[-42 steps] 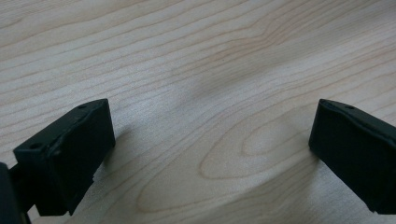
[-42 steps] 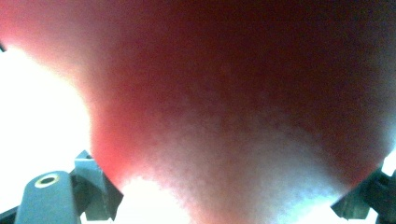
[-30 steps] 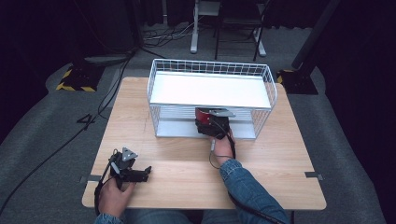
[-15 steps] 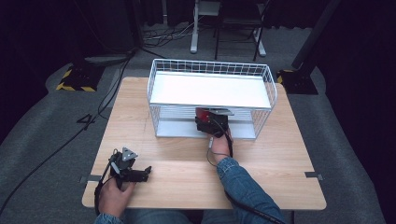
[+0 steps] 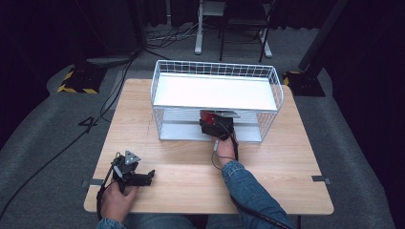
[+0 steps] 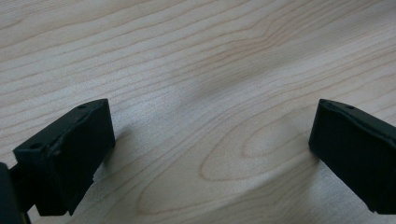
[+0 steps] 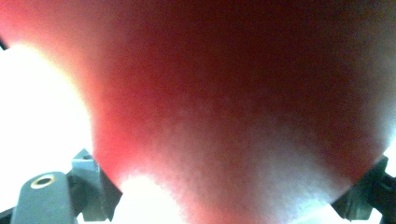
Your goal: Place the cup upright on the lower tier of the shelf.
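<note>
A: Which step is this?

B: I judge it to be the set-down. The right gripper (image 5: 217, 125) is reaching into the lower level of the wire rack (image 5: 216, 69), with the red thing (image 5: 208, 116) at its fingertips, just over the lower shelf (image 5: 181, 131).

A: Does it have hold of it?

B: Its jaws have just been opening and stand only a little apart. In the right gripper view the red thing (image 7: 224, 116) lies between them, blurred and pressed close up to the camera. Whether the pads bite on it or have already let go, I cannot tell.

A: And the other hand?

B: The left gripper (image 5: 149, 175) rests low on the table (image 5: 286, 162), well apart from the rack. Its fingers (image 6: 70, 149) are spread wide with nothing between them, only bare wood ahead of the tips.

A: What does the next move call for?

B: Spreading the right jaws until the red thing sits free on the shelf, then drawing the fingers straight back out through the open front. The top shelf is just above the fingers and the wire sides are near, so the pull-back should be level and should not drag the red thing along.
</note>
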The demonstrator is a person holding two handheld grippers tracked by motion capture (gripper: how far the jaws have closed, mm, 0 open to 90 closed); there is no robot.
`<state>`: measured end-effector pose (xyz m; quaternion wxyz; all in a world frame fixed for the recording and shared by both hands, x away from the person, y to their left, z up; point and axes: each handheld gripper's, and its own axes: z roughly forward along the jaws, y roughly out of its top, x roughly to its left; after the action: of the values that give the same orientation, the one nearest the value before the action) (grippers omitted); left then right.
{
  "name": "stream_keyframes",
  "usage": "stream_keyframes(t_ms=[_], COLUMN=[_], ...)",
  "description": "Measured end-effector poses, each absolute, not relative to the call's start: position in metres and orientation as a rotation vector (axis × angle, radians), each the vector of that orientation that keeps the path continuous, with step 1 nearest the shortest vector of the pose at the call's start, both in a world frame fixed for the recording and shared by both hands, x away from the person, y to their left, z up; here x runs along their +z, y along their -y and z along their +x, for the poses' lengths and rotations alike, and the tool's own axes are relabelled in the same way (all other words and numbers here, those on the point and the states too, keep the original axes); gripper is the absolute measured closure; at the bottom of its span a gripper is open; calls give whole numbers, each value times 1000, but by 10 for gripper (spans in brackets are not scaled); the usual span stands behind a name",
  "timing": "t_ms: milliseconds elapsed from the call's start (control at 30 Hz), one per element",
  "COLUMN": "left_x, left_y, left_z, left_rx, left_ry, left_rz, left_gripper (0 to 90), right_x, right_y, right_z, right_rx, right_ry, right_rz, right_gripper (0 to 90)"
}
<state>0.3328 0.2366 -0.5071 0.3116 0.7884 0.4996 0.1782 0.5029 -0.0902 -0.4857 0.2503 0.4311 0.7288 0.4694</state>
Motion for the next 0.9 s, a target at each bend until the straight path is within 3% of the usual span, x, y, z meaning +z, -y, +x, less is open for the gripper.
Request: stream_keyframes(t_ms=[200,900], left_x=[-507,-507], left_y=[-237,-236], left_z=[333,334], left_rx=[470,473], left_ry=[-1319,-1320], left_rz=[2081,2080], left_gripper=[5,5], right_x=[-489,-465], right_y=[92,132], right_z=[504,469], right_rx=[1275,1273], right_ry=[-2003,-2078], right_rz=[1152,1046], right_gripper=[4,13])
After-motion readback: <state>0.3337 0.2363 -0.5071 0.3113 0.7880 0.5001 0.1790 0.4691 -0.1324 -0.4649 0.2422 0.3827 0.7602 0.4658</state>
